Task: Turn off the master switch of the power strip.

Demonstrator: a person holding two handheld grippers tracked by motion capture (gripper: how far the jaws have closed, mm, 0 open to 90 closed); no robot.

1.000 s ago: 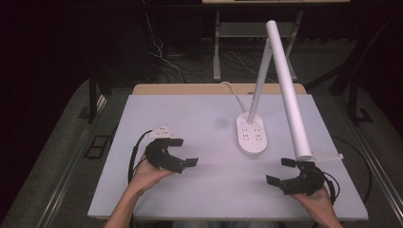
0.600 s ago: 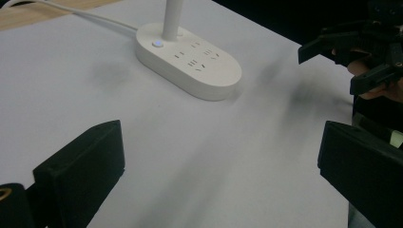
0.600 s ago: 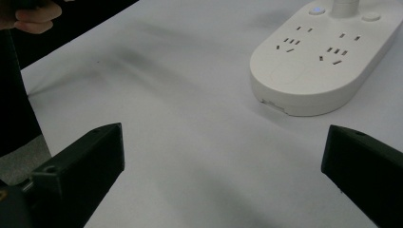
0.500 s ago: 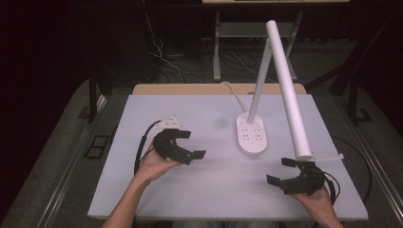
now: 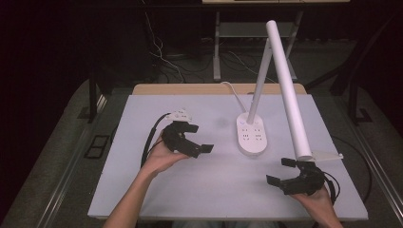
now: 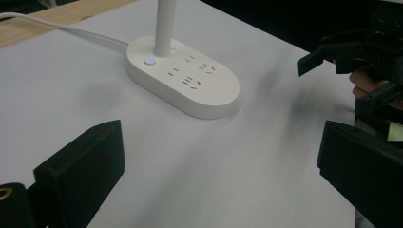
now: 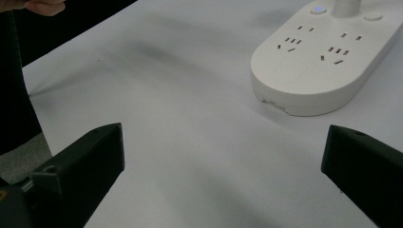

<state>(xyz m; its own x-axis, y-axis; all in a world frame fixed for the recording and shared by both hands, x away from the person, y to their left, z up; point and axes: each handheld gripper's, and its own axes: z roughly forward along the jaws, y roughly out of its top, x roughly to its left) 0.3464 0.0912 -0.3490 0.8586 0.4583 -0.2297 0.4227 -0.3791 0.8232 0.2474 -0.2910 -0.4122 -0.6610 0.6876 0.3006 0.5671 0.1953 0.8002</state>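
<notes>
A white desk lamp stands right of centre on the table. Its oval base has several sockets and a small blue-lit button. A thin stem rises from the base, and the long tube head slants down toward the right front. My left gripper is open and empty, a short way left of the base, its jaws pointing at it. My right gripper is open and empty at the front right, under the low end of the head, facing the base.
A white cable runs from the base over the table's wooden far edge. The pale mat covers the table top. A white tag lies beside the lamp head's low end. A metal stand and floor cables lie beyond the table.
My left gripper has moved forward and to the right, closer to the lamp base, still open. The right gripper and the lamp have stayed put.
</notes>
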